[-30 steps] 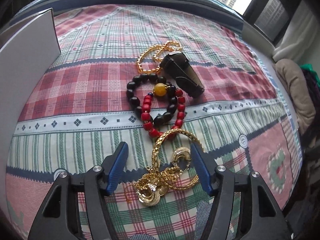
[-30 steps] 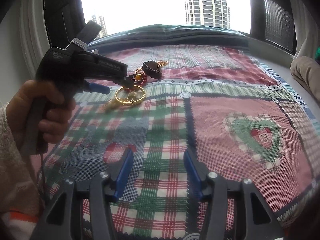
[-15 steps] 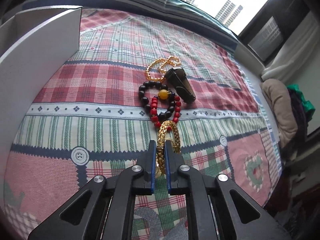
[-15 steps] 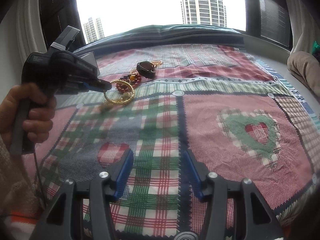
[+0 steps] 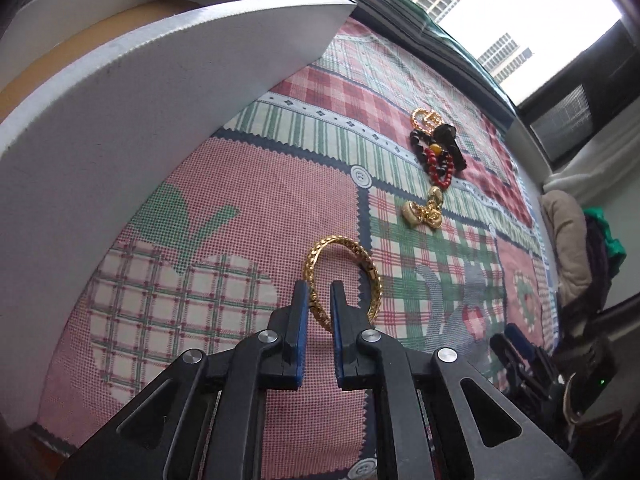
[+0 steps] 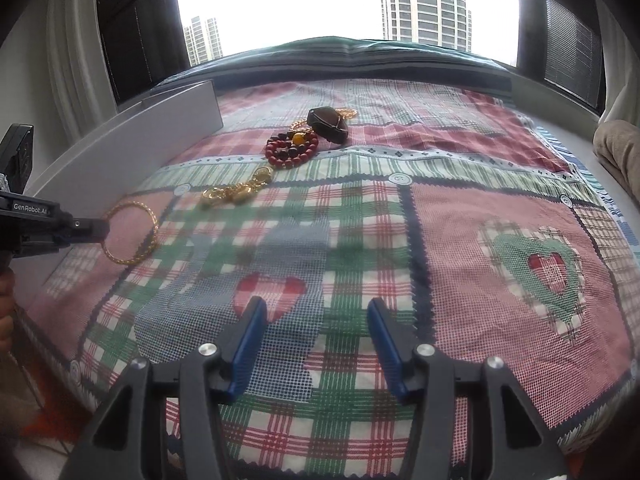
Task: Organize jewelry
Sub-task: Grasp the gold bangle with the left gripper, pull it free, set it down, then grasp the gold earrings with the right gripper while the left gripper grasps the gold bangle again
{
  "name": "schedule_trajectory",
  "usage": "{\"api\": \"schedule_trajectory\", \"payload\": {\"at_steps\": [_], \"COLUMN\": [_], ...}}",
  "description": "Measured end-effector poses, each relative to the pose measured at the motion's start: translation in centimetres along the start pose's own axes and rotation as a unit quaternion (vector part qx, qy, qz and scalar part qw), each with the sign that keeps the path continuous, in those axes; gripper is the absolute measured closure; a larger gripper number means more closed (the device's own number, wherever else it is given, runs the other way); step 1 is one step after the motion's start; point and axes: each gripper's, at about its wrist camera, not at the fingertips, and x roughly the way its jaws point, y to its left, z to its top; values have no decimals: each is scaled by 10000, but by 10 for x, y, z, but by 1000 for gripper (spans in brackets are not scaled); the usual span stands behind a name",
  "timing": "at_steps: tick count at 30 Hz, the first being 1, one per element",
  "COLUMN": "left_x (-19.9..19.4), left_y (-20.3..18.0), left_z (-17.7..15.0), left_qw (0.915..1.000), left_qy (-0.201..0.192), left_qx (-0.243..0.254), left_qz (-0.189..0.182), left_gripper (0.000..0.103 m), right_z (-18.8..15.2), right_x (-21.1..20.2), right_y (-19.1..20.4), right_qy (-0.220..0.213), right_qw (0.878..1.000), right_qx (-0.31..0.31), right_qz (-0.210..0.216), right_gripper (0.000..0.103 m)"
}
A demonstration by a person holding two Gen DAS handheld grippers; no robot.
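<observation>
My left gripper (image 5: 319,292) is shut on a gold chain bangle (image 5: 370,270) and holds it above the patchwork bedspread, beside the white box (image 5: 132,92). From the right wrist view the left gripper (image 6: 105,229) grips the bangle (image 6: 150,240) at its left rim. On the bed lie a gold earring cluster (image 5: 425,210), a red bead bracelet (image 5: 439,168), a black bead bracelet with a yellow bead (image 5: 420,140), a gold chain (image 5: 425,118) and a dark pendant (image 5: 454,145). My right gripper (image 6: 316,320) is open and empty over the near bedspread.
The white box (image 6: 132,148) with a brown inside stands at the bed's left side. A beige cushion (image 5: 566,236) and dark clothes lie off the bed's right edge. A window with tower blocks is beyond the bed's far edge.
My left gripper closed on the gold bangle, lifted it out of the jewelry pile and carried it back and left toward the white box. The earring cluster stayed on the bed. The right gripper barely moved.
</observation>
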Motion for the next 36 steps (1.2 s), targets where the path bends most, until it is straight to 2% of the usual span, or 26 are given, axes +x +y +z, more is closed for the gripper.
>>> {"api": "schedule_trajectory", "payload": {"at_steps": [1, 3, 4, 7, 10, 14, 17, 19, 21, 24, 25, 26, 29, 30, 36], "left_x": [-4, -11, -14, -14, -13, -10, -8, -9, -13, -17, -18, -18, -18, -18, -15], "left_y": [4, 9, 10, 8, 1, -5, -6, -6, -3, 2, 4, 5, 9, 9, 8], "left_z": [-2, -7, -9, -14, -21, -32, -39, -42, -44, -45, -46, -46, -46, -47, -47], "left_qw": [10000, 9996, 9994, 9991, 9979, 9973, 9975, 9971, 9968, 9964, 9962, 9962, 9963, 9960, 9958], "left_qy": [-63, -232, -317, -404, -477, -515, -480, -495, -540, -600, -618, -624, -622, -639, -621], "left_qx": [-52, -138, -118, 20, 258, 365, 369, 375, 355, 314, 298, 277, 254, 270, 346], "left_qz": [13, -7, 23, 151, 340, 362, 376, 433, 473, 515, 532, 543, 545, 562, 576], "left_gripper": [71, 49, 48, 48, 48, 45, 44, 43, 43, 42, 41, 40, 40, 40, 39], "right_z": [0, 1, 1, 3, 14, 53, 91, 111, 126, 134, 135, 136, 133, 132, 134], "right_x": [0, 1, 0, -2, 1, 20, 58, 85, 111, 140, 142, 144, 146, 144, 100], "right_y": [3, 8, 10, 13, 14, 15, 21, 28, 38, 54, 59, 66, 79, 77, 49], "right_qy": [13, 34, 34, 25, 151, 473, 1043, 1317, 1581, 1962, 1910, 1904, 1854, 1815, 1293], "right_qw": [10000, 10000, 10000, 9999, 9993, 9933, 9850, 9810, 9793, 9752, 9774, 9791, 9808, 9812, 9847], "right_qx": [-29, -70, -87, -128, -60, 218, 373, 434, 368, 314, 257, 94, -283, -231, 185], "right_qz": [3, 22, 33, 81, 348, 1034, 1323, 1356, 1210, 976, 865, 702, 543, 608, 1156], "right_gripper": [50, 50, 50, 50, 50, 50, 50, 50, 50, 50, 50, 53, 95, 99, 100]}}
